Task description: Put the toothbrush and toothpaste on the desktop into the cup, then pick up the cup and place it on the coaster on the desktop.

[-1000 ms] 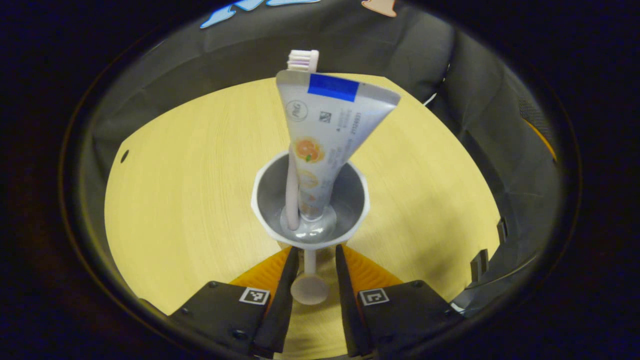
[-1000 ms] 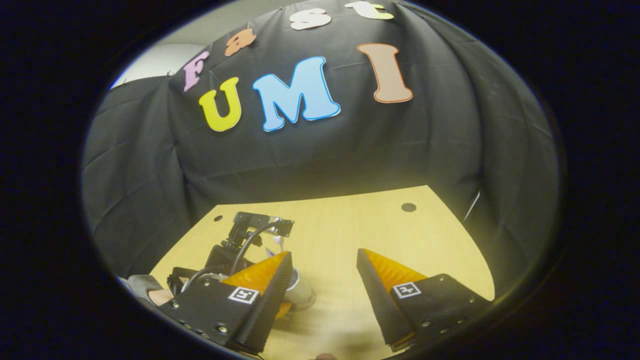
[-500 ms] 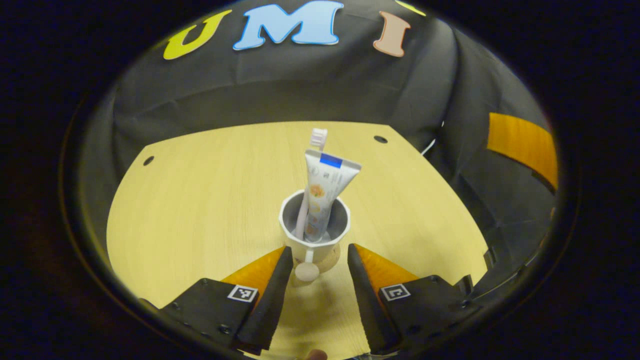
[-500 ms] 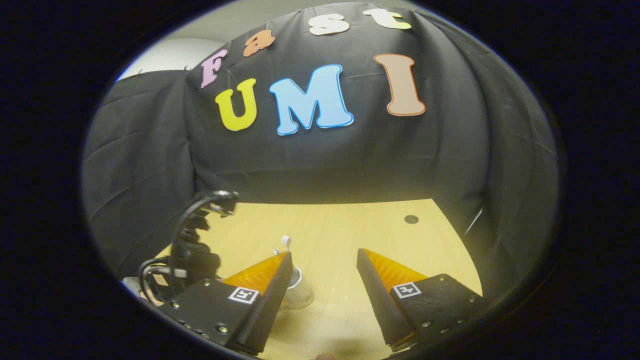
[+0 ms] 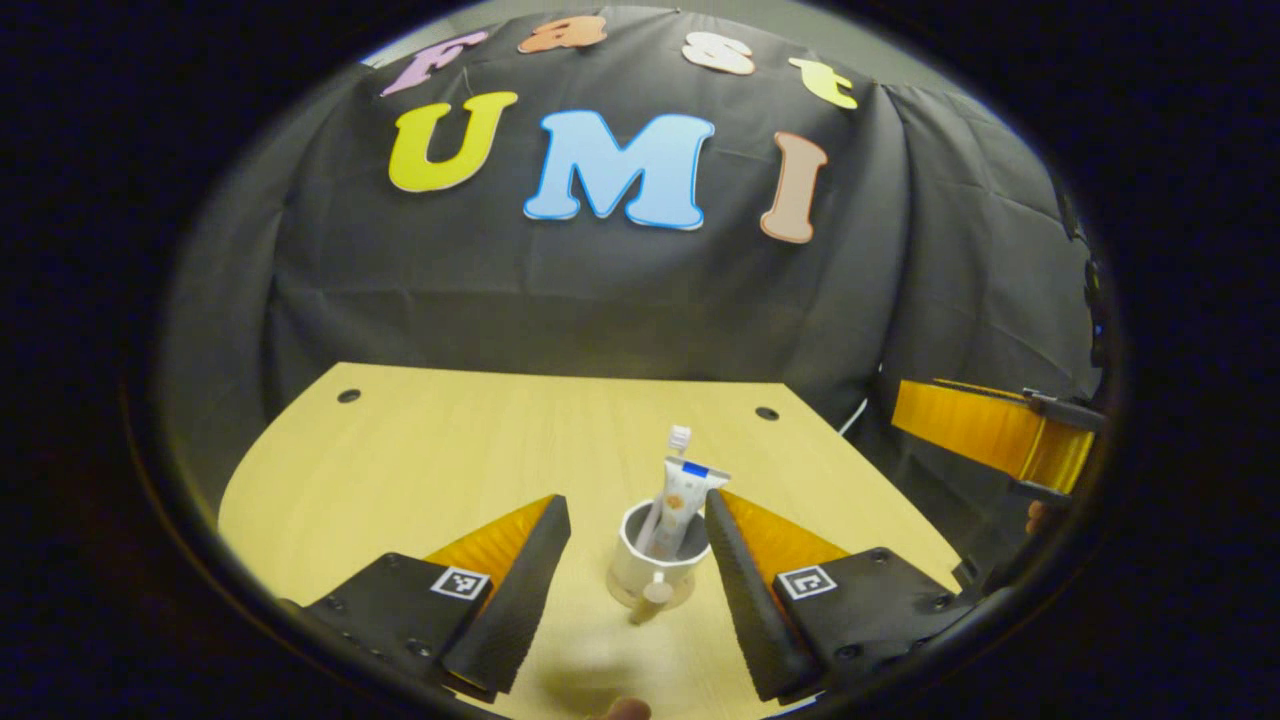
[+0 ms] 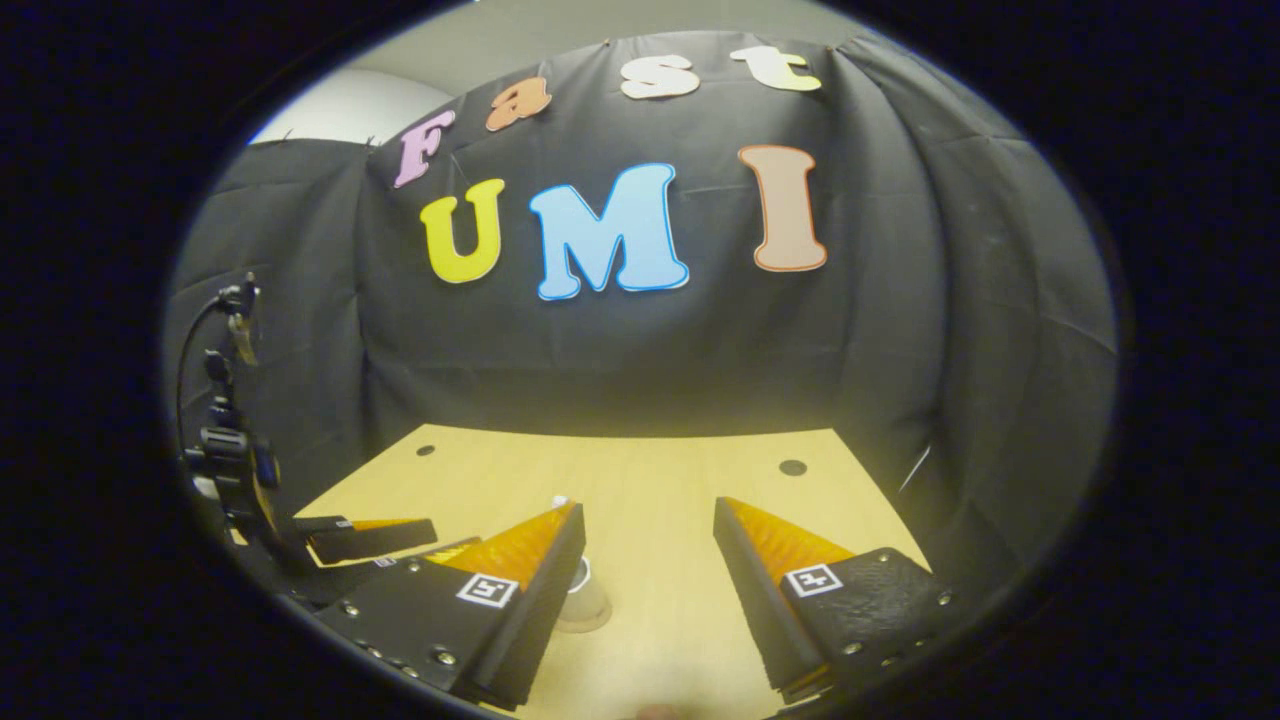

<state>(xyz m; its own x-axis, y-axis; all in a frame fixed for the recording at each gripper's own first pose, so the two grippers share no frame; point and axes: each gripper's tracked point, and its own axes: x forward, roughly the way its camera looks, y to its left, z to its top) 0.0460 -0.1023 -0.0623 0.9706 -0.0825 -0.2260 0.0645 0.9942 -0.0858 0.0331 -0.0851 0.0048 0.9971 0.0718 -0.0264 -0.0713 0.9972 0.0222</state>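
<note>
A white cup (image 5: 640,570) stands upright on the wooden desktop (image 5: 440,450) in the left gripper view, its small handle facing me. A toothbrush (image 5: 678,437) and a toothpaste tube (image 5: 685,495) stand inside it. A thin tan coaster (image 5: 690,600) peeks out under the cup's base. My left gripper (image 5: 633,498) is open, drawn back from the cup and touching nothing. In the right gripper view my right gripper (image 6: 648,505) is also open and holds nothing. There the cup (image 6: 588,603) is half hidden behind its left finger.
The black cloth wall closes off the back and sides of the desktop. The right gripper's finger (image 5: 985,435) shows at the right edge of the left gripper view. In the right gripper view the left gripper (image 6: 370,538) and its cable hang at the far left.
My left gripper has opened off the cup's handle and pulled back and up, leaving the cup standing on the coaster. The right gripper's view has tilted up a little.
</note>
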